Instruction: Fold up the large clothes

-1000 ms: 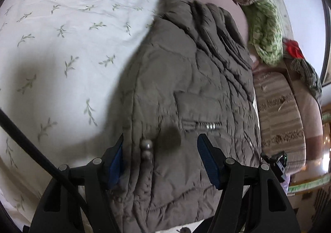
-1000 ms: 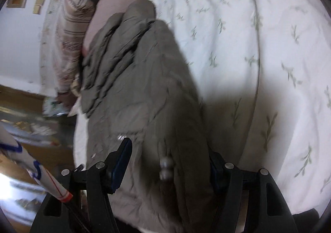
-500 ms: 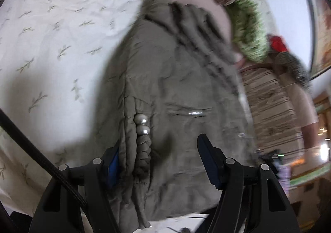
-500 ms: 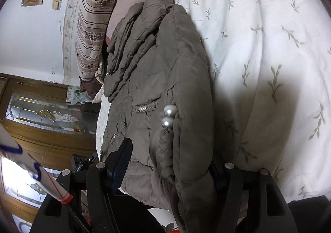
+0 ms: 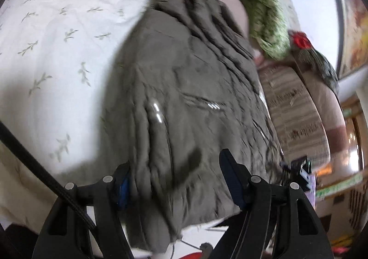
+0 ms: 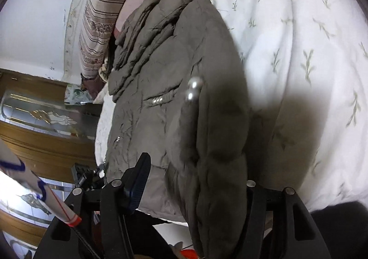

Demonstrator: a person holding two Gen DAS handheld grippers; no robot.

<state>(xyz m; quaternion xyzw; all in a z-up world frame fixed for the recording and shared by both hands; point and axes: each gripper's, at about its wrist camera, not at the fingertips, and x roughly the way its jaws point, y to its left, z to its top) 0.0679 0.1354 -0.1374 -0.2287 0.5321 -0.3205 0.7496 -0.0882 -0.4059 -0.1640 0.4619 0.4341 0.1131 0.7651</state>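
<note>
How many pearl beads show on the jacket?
2. Both beads sit side by side on the jacket, near the padded fold, just right of the pocket zip. More may be hidden in the folds.

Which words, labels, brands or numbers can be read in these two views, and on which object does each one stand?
None can be read.
The white tube at the lower left of the right wrist view has blue marks and red lines, but no legible letters.
The small black device past the jacket has light marks, too small and blurred to read.
The jacket shows no visible label.
</note>
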